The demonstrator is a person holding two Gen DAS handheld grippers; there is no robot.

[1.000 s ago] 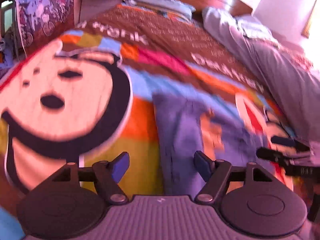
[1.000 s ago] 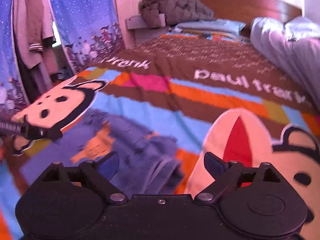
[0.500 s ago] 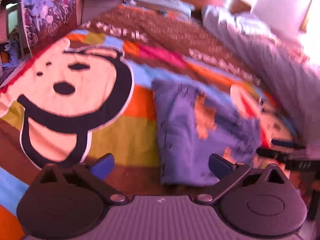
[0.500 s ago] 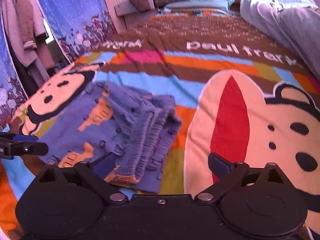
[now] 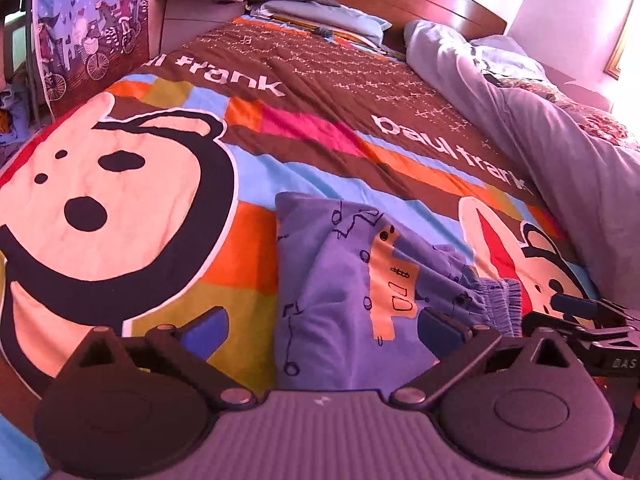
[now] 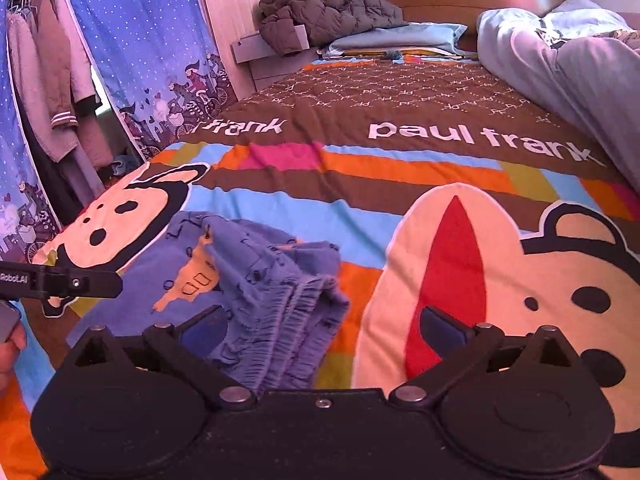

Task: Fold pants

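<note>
Left wrist: left gripper spread wide, empty; blue pants lie folded on the bed dead ahead, long axis running away from the fingers, near hem cut off by gripper body

Right wrist: right gripper spread, empty; pants' bunched waistband ahead-left, nearest its left finger; layers beneath hidden

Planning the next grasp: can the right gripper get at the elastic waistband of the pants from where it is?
Probably yes. The right gripper is open, and the waistband of the pants lies bunched on the bedspread just ahead of its left finger, with nothing covering it.
</note>
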